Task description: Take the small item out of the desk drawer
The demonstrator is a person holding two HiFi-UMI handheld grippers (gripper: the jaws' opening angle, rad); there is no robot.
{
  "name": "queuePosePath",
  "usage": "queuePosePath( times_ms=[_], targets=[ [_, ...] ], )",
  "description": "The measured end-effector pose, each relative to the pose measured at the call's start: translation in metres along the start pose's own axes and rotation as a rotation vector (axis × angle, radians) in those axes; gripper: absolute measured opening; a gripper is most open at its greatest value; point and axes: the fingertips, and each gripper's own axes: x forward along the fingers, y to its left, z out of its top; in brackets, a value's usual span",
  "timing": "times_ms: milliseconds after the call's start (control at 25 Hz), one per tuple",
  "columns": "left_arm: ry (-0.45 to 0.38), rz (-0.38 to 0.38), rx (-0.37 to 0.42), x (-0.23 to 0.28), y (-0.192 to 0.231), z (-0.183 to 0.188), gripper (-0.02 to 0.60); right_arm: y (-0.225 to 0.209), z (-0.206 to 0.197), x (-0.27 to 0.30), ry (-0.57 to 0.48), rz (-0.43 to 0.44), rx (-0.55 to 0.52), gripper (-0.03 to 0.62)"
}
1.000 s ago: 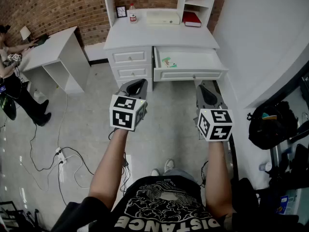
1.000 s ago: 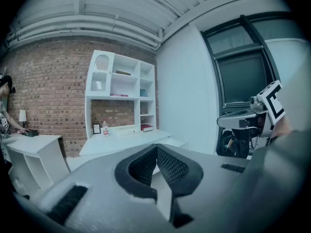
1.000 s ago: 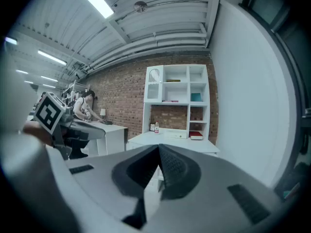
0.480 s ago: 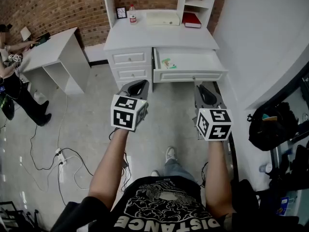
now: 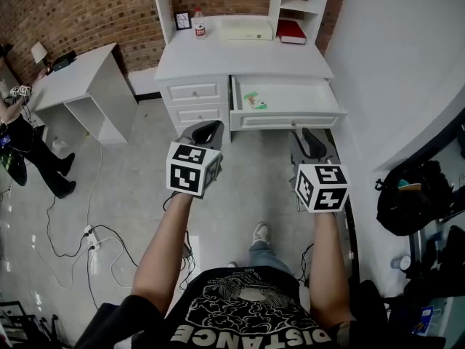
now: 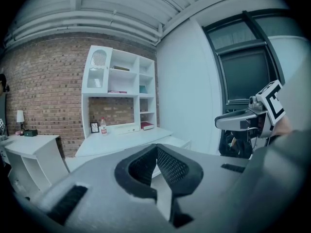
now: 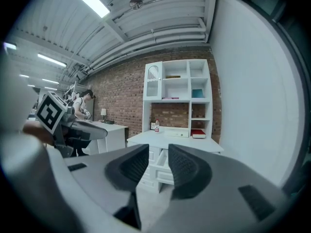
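White drawer (image 5: 288,120) open, floor (image 5: 256,150) gap before front edge

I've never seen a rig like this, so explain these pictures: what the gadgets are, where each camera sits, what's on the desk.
A person holds a grey two-fingered gripper in each hand. One camera looks down from their head; one rides on each gripper. The left gripper is shut and empty; the right gripper has just been opening its fingers, nothing between them. The white desk carries a clear bottle, a framed picture, a flat white box and a red book. Its open drawer holds a small green item.
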Motion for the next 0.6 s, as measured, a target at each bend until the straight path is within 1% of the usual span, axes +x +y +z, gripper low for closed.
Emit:
queuePosePath(
  times_ms=[280,600],
  targets=[
    [0.007,0.036,-0.008,0.039,0.014,0.006,0.009,-0.025,-0.003,0.041,0.023,0.036,0.0,0.187],
    [0.031,0.075,-0.009,0.094,0.03,0.015,0.009,-0.054,-0.003,0.098,0.046,0.11,0.004,0.23]
  ],
)
